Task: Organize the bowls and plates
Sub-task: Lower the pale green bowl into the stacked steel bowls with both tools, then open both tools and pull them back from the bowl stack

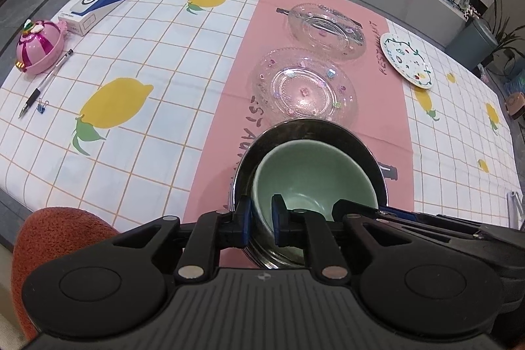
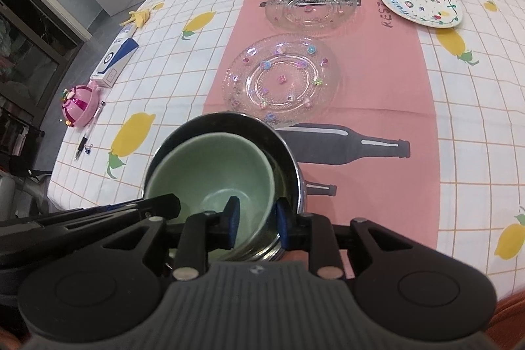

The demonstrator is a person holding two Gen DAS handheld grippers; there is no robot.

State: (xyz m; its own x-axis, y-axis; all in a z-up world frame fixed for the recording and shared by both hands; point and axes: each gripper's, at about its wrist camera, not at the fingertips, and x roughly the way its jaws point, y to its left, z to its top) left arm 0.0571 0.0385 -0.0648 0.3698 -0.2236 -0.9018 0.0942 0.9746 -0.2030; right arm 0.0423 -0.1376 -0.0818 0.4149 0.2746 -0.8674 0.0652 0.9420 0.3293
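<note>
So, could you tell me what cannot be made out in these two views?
- Left wrist view: near sides of steel bowl and green bowl, hidden by left gripper.
- Right wrist view: same near sides, hidden by right gripper.
- White plate's lettering: too small, both views.

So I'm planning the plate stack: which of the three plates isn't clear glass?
The white painted plate, at the far right where the pink runner meets the checked cloth. Both other plates are clear glass with small coloured beads.
</note>
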